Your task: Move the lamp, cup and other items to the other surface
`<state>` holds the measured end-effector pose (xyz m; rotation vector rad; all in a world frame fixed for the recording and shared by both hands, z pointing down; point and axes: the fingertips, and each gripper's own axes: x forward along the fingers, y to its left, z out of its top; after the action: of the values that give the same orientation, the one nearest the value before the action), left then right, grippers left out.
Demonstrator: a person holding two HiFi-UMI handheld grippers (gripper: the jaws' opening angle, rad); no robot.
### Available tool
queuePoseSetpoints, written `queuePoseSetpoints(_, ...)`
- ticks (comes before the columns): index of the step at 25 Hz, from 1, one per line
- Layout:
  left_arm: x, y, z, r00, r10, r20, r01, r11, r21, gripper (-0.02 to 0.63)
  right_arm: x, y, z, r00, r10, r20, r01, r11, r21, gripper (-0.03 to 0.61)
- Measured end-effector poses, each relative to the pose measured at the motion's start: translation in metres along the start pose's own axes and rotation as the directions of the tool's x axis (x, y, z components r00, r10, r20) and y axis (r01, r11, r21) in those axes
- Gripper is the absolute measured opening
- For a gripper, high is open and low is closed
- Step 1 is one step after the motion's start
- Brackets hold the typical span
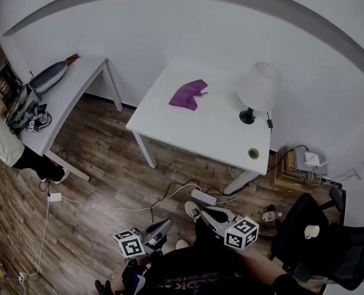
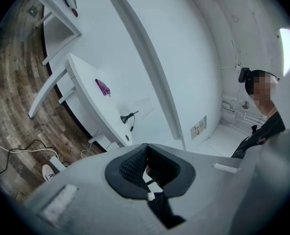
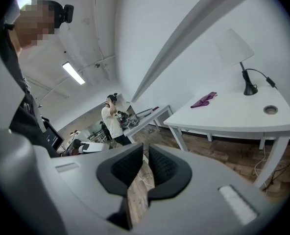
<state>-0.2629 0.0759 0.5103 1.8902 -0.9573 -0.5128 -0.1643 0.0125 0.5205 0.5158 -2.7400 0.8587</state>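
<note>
A white table (image 1: 188,128) carries a lamp (image 1: 259,88) with a white shade, a purple cloth (image 1: 189,94) and a small round cup-like thing (image 1: 253,153) near its front right corner. Both grippers are low in the head view, well short of the table and over the wooden floor. The left gripper (image 1: 167,224) has its pads together with nothing in them (image 2: 146,147). The right gripper (image 1: 201,211) shows a slim gap between its pads, and that gap is empty (image 3: 146,150). The right gripper view has the lamp (image 3: 235,48), cloth (image 3: 204,100) and round thing (image 3: 270,109) far ahead.
A second white table (image 1: 71,82) at the left holds a grey oblong item (image 1: 48,75) and clutter, with a person (image 1: 3,143) beside it. A power strip (image 1: 203,196) and cables lie on the floor before the near table. A black chair (image 1: 317,238) stands at the right.
</note>
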Motion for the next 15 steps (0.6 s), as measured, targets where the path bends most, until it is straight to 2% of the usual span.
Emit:
queuePoseSetpoints(4,-0.011,0.020,0.032,0.988,0.094,0.119,-0.094,0.996,-0.008,-0.002,0.045,-0.022,0.032,0.997,0.073,-0.021,-0.073,0.997,0.009,0.071)
queuePoseSetpoints(9,-0.006,0.036,0.064,0.961,0.166,0.222,-0.166,0.986,-0.021,-0.002,0.101,-0.045,0.075,0.985,0.155,-0.070,-0.159,0.986,-0.050,0.075)
queuePoseSetpoints(12,0.001,0.043,0.078,0.943,0.195,0.268,-0.192,0.981,-0.037,-0.002,0.125,-0.062,0.097,0.980,0.177,-0.093,-0.184,0.980,-0.074,0.084)
queuePoseSetpoints(15,0.008,0.049,0.089,0.925,0.218,0.311,-0.213,0.976,-0.048,-0.002,0.144,-0.085,0.118,0.981,0.165,-0.099,-0.175,0.980,-0.099,0.101)
